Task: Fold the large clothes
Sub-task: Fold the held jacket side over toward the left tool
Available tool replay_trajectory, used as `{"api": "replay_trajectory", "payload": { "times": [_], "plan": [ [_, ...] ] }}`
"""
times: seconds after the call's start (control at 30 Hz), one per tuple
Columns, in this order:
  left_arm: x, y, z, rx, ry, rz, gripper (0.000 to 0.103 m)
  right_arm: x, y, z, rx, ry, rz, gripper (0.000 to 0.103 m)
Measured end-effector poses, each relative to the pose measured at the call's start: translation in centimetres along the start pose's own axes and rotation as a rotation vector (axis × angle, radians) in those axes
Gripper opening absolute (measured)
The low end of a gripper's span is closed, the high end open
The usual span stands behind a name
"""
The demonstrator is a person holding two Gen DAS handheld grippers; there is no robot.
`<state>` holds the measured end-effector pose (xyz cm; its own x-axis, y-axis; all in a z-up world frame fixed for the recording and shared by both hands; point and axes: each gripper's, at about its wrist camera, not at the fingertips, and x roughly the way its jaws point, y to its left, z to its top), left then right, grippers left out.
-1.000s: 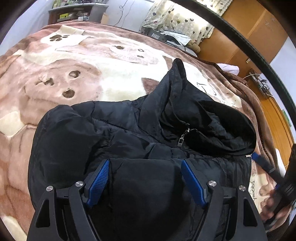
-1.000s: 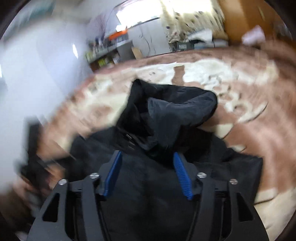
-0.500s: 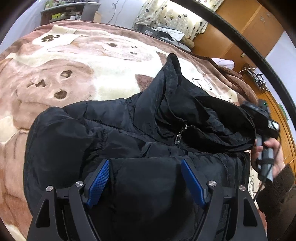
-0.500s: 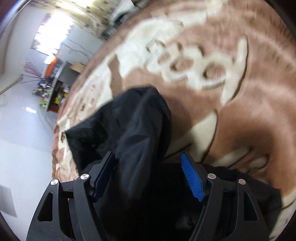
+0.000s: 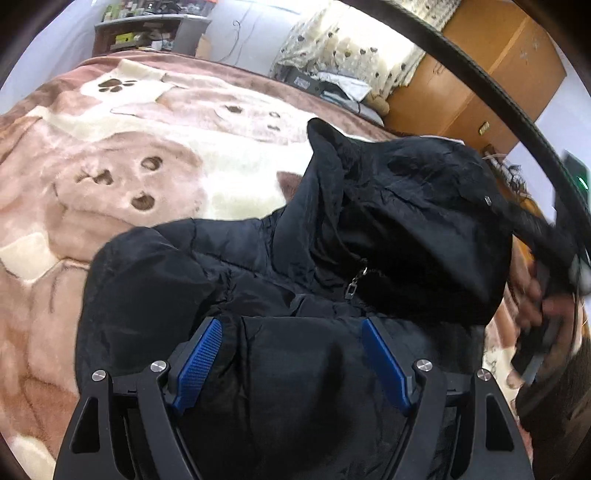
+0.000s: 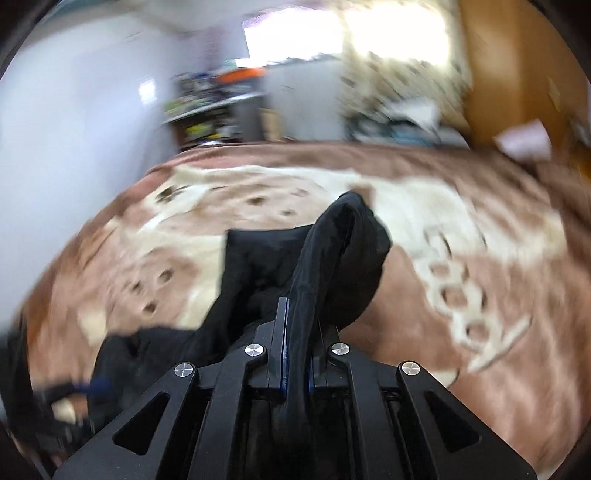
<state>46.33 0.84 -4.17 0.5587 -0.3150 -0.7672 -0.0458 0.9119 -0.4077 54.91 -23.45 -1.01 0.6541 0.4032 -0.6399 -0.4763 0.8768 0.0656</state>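
So up close, the left gripper (image 5: 291, 360) is sitting with its blue pads (image 5: 197, 362) spread wide, same as half a second ago, hovering over the folded lower part of the black jacket (image 5: 229, 280) without pinching anything. The right gripper (image 6: 297, 350) is the one that's changed: half a second back its fingers were wide open around the hood, and now they're pressed together, pinching a fold of the hood's (image 6: 343, 258) black fabric between the pads. That view is pretty motion-blurred, and it's now tilted up so the room is showing.

Moving out a bit, the jacket is lying on the bear-print blanket (image 5: 110, 184), zipper pull (image 5: 352, 286) sitting near the middle, sleeve bulging out on the left. In the left wrist view the hood is lifting up and looking puffier than before, stretching toward the blurry hand (image 5: 535, 295) at the right edge.

Further back, the blanket is covering the whole bed, and beyond that there's a cluttered shelf (image 5: 147, 33), a heart-print curtain (image 5: 351, 48) and a wooden wardrobe (image 5: 480, 74).
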Motion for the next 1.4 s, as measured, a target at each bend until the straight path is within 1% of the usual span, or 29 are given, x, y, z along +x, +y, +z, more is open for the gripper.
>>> {"api": "replay_trajectory", "payload": {
  "times": [0.07, 0.1, 0.17, 0.2, 0.23, 0.27, 0.33, 0.43, 0.5, 0.57, 0.6, 0.63, 0.7, 0.73, 0.8, 0.87, 0.93, 1.03, 1.07, 1.1, 1.13, 1.17, 1.2, 1.23, 1.27, 1.3, 1.33, 1.37, 1.4],
  "plan": [
    [-0.8, 0.3, 0.0, -0.018, -0.009, 0.006, 0.078, -1.2, 2.2, -0.7, -0.1, -0.015, 0.014, 0.006],
    [-1.4, 0.5, 0.1, -0.031, -0.022, 0.01, 0.078, -2.4, 3.7, -1.5, -0.156, -0.023, 0.039, 0.006],
    [-2.4, 0.9, 0.2, -0.046, -0.04, -0.003, 0.078, -4.3, 6.0, -3.5, -0.269, -0.048, 0.049, 0.006],
    [-3.2, 1.3, 0.2, -0.069, -0.059, -0.015, 0.078, -5.0, 6.9, -4.7, -0.307, -0.056, 0.045, 0.006],
    [-3.9, 1.8, 0.3, -0.088, -0.072, -0.038, 0.078, -5.6, 8.1, -6.2, -0.36, -0.051, 0.017, 0.006],
    [-4.3, 2.2, 0.4, -0.107, -0.086, -0.051, 0.078, -5.9, 9.1, -7.8, -0.407, -0.037, 0.014, 0.006],
    [-5.2, 3.2, 0.9, -0.154, -0.111, -0.058, 0.079, -6.2, 9.9, -10.4, -0.445, -0.025, -0.002, 0.006],
    [-6.3, 4.6, 1.6, -0.242, -0.133, -0.115, 0.08, -6.8, 10.0, -13.0, -0.467, -0.025, -0.064, 0.006],
    [-7.2, 5.2, 1.9, -0.273, -0.155, -0.155, 0.085, -7.7, 10.0, -14.2, -0.459, -0.04, -0.085, 0.006],
    [-7.8, 5.7, 2.2, -0.279, -0.166, -0.149, 0.086, -8.5, 10.5, -15.8, -0.511, -0.066, -0.129, 0.006],
    [-8.0, 5.8, 2.4, -0.28, -0.17, -0.149, 0.086, -8.5, 10.6, -16.4, -0.537, -0.067, -0.154, 0.006],
    [-7.9, 6.1, 2.4, -0.291, -0.171, -0.157, 0.086, -8.5, 10.5, -16.6, -0.534, -0.062, -0.164, 0.006],
    [-7.3, 6.8, 2.2, -0.332, -0.138, -0.182, 0.091, -8.2, 9.9, -17.1, -0.486, -0.053, -0.17, 0.006],
    [-6.8, 7.2, 1.8, -0.364, -0.103, -0.189, 0.091, -8.1, 9.8, -17.4, -0.473, -0.054, -0.179, 0.006],
    [-5.8, 7.8, 0.6, -0.392, -0.055, -0.185, 0.091, -8.3, 10.1, -18.0, -0.464, -0.067, -0.198, 0.006],
    [-5.1, 8.1, -0.3, -0.397, -0.026, -0.186, 0.091, -8.4, 10.2, -18.3, -0.455, -0.072, -0.201, 0.006],
    [-4.4, 8.5, -0.9, -0.427, -0.011, -0.219, 0.091, -8.3, 10.2, -18.5, -0.444, -0.073, -0.203, 0.006],
    [-2.9, 8.9, -0.8, -0.48, 0.019, -0.252, 0.091, -8.5, 10.4, -18.9, -0.435, -0.078, -0.216, 0.006],
    [-2.5, 8.9, -0.6, -0.491, 0.03, -0.251, 0.091, -8.6, 10.3, -19.1, -0.41, -0.064, -0.206, 0.007],
    [-2.1, 8.8, -0.6, -0.525, 0.044, -0.252, 0.091, -8.8, 10.2, -19.1, -0.378, -0.052, -0.195, 0.011],
    [-1.9, 8.7, -0.5, -0.535, 0.039, -0.267, 0.091, -9.1, 9.6, -19.0, -0.305, -0.035, -0.15, 0.015],
    [-1.9, 8.3, -0.3, -0.519, 0.016, -0.257, 0.09, -9.7, 8.6, -18.8, -0.204, -0.019, -0.066, 0.02],
    [-1.9, 8.0, -0.2, -0.501, 0.009, -0.226, 0.088, -10.1, 7.8, -18.6, -0.117, -0.012, -0.006, 0.022],
    [-1.9, 7.3, 0.1, -0.458, 0.008, -0.194, 0.088, -10.7, 6.3, -18.4, 0.011, -0.006, 0.072, 0.025],
    [-1.7, 6.9, 0.2, -0.433, 0.007, -0.198, 0.088, -11.2, 5.0, -18.4, 0.113, -0.008, 0.124, 0.035],
    [-1.7, 6.6, 0.3, -0.412, 0.008, -0.207, 0.087, -11.5, 3.8, -18.4, 0.197, -0.018, 0.149, 0.052],
    [-1.5, 6.4, 0.4, -0.41, 0.018, -0.213, 0.087, -11.9, 2.0, -18.5, 0.309, -0.034, 0.175, 0.059],
    [-1.3, 6.6, 0.4, -0.421, 0.034, -0.222, 0.087, -11.8, 0.3, -18.7, 0.423, -0.03, 0.208, 0.068],
    [-1.2, 7.0, 0.4, -0.443, 0.032, -0.223, 0.084, -11.2, -1.1, -19.0, 0.509, -0.004, 0.233, 0.069]
  ]
}}
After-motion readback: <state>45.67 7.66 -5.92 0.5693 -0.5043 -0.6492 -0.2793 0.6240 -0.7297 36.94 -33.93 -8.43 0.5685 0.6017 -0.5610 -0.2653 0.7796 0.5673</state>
